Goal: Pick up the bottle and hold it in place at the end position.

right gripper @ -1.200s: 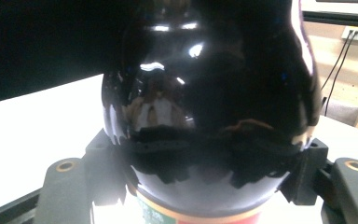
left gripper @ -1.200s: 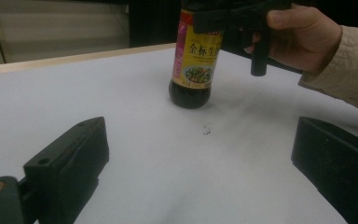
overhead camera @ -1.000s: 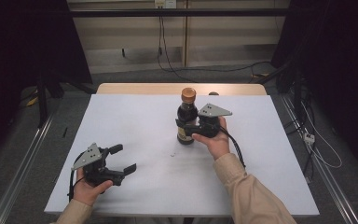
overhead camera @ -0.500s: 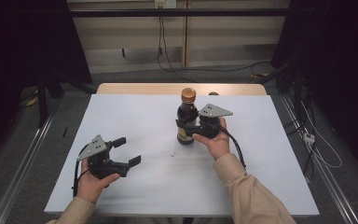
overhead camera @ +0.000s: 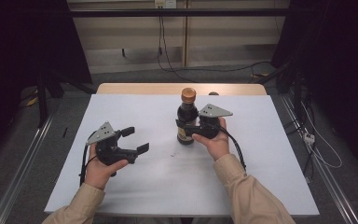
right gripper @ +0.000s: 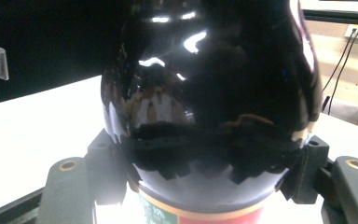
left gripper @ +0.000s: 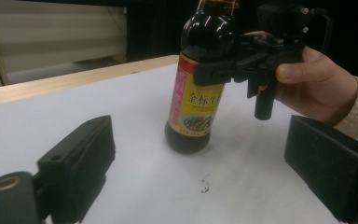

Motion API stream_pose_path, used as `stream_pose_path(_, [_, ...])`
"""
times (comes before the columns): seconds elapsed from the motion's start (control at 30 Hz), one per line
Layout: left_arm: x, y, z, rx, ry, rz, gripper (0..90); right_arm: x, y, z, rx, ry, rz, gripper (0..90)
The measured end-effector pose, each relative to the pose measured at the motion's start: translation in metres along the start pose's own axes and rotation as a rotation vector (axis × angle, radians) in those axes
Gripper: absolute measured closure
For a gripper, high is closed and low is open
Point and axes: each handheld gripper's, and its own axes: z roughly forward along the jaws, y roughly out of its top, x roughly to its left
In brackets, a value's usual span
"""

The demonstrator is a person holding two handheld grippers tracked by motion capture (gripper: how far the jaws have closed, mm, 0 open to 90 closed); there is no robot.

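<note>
Nearest, at the left front of the white table (overhead camera: 121, 186): left gripper (overhead camera: 135, 140), held in the left hand (overhead camera: 100, 165), jaws spread wide and just now drawing in slightly, nothing between them, pointed toward the bottle and well apart from it. On the bare surface between that gripper and the bottle: small dark speck (left gripper: 205, 186). Farther in, right of centre: right hand (overhead camera: 212, 142) with right gripper (overhead camera: 182, 125), jaws drawn in on both sides of the dark sauce bottle (overhead camera: 186, 119), pads pressing the glass at the shoulder, just above the label. Bottle upright, base on the table, dark liquid nearly to the neck, amber-brown cap (overhead camera: 188, 95) on top. Label (left gripper: 196, 100): yellow ground, red border, red Chinese characters in a row, reading uncertain past "金标生"; below them a small picture of a dish of greens. In the right gripper view, lower label edge showing a green band and a red band with small white print, too cropped to read. Beyond the bottle: wooden table edge (overhead camera: 135, 87), then pale wall panels and hanging cables (overhead camera: 161, 42).
</note>
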Motion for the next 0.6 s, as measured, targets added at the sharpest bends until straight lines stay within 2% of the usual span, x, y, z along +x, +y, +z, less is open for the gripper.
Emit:
stream_pose_path(0.17, [0.001,0.004,0.006,0.012,-0.002,0.017,14.6,0.000,0.000,0.000,0.002,-0.002,0.002,30.6])
stream_pose_path(0.3, [0.001,0.008,0.010,0.012,-0.011,0.014,17.3,0.000,0.000,0.000,0.003,0.000,0.002,30.6])
stream_pose_path(0.53, [0.004,0.014,0.018,0.012,-0.006,0.003,15.7,0.000,0.000,0.000,0.003,-0.002,0.003,30.5])
stream_pose_path(0.6, [0.006,0.017,0.020,0.009,0.010,0.000,15.0,0.000,0.000,0.000,0.003,-0.002,0.003,30.6])
